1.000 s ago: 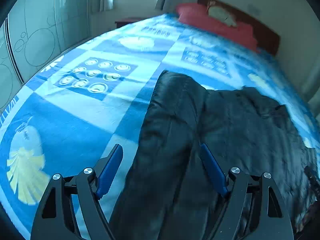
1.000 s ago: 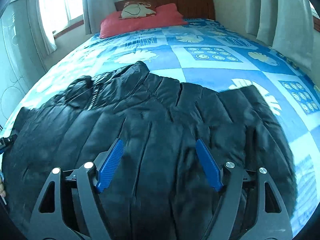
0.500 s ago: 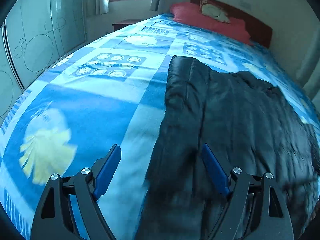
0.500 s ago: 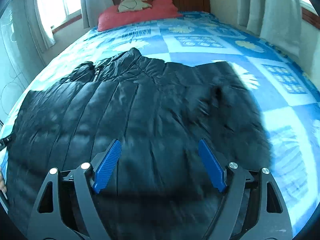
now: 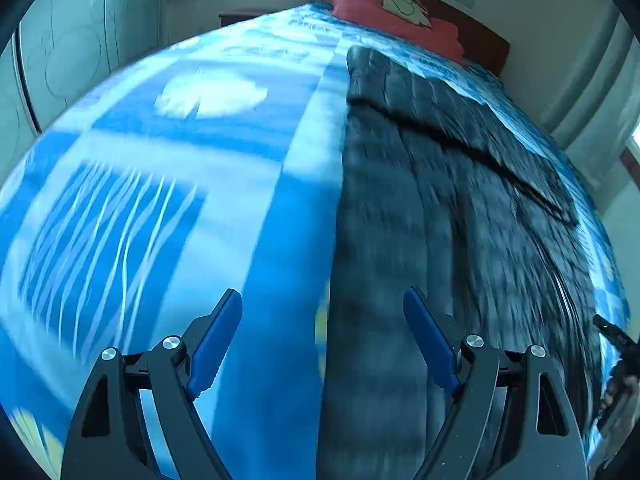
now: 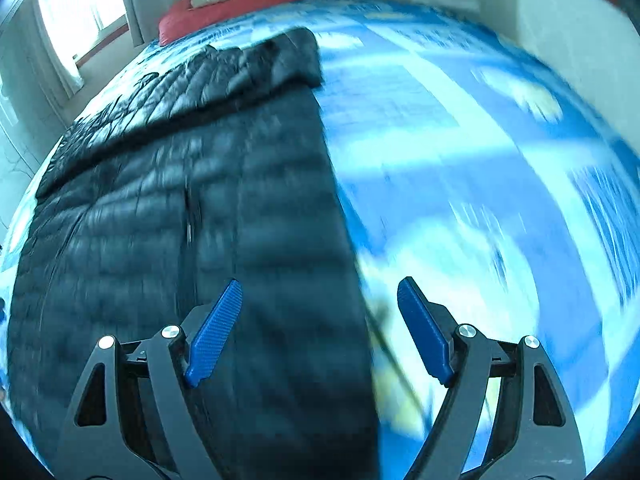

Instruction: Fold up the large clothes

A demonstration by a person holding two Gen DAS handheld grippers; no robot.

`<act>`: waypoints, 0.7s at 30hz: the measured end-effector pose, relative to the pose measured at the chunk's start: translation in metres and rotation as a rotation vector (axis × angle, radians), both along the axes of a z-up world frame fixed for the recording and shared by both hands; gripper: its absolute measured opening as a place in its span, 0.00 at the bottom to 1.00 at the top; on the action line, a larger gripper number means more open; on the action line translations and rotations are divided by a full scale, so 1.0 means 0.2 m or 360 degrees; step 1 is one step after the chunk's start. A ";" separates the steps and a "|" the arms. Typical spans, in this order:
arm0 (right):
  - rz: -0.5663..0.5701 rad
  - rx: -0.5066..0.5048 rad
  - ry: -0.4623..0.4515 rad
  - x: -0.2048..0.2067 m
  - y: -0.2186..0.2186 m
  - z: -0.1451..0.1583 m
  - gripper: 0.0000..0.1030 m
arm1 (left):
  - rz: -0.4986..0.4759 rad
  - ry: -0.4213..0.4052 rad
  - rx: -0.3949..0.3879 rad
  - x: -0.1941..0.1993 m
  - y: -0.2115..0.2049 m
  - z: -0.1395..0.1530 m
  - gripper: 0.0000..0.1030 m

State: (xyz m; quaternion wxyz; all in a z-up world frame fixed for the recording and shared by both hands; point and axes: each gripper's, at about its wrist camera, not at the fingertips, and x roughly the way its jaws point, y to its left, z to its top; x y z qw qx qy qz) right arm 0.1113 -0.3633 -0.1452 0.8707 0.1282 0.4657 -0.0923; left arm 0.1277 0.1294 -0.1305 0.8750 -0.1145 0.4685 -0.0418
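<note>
Black quilted puffer jacket [image 5: 448, 208] lies spread flat on the bed [image 5: 168, 184], over a blue-and-white patterned bedspread [image 6: 460, 152]. Left wrist view: jacket fills the 12-to-4 o'clock part of the frame, its straight side edge running from about 12 o'clock down to 6 o'clock; bedspread bare from 7 to 11 o'clock. Left hand-held gripper [image 5: 322, 338] released, blue pads wide apart, nothing between them; the jacket's edge passes under the gap, right pad over jacket, left pad over bedspread. Right wrist view: jacket occupies 7 to 12 o'clock, a folded-over sleeve or collar part at 11–12 o'clock, centre zip line visible near frame middle. Right hand-held gripper [image 6: 319, 330] likewise released, straddling the jacket's opposite side edge, left pad over jacket, right pad over bedspread. Red pillow [image 6: 224, 4] at the headboard [image 5: 476, 24], 12 o'clock. Both frames motion-blurred; contact with fabric cannot be told.
</note>
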 end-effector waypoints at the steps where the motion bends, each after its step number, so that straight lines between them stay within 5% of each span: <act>1: 0.0002 0.0007 0.0003 -0.05 0.00 0.00 0.78 | -0.0006 0.0010 -0.0021 -0.05 0.00 -0.01 0.79; 5: 0.0019 0.0064 0.0000 -0.24 0.00 -0.03 0.78 | -0.0047 0.0062 -0.0115 -0.24 -0.02 -0.07 0.79; 12: 0.0070 0.0111 -0.0013 -0.39 0.04 -0.01 0.78 | -0.0113 0.0009 -0.0025 -0.39 -0.10 -0.09 0.79; 17: 0.0148 0.0147 -0.0016 -0.45 0.10 -0.01 0.77 | -0.0131 0.0014 -0.0221 -0.42 -0.08 -0.10 0.78; 21: 0.0207 0.0134 -0.0024 -0.49 0.16 0.00 0.58 | -0.0160 0.0017 -0.0221 -0.45 -0.11 -0.11 0.71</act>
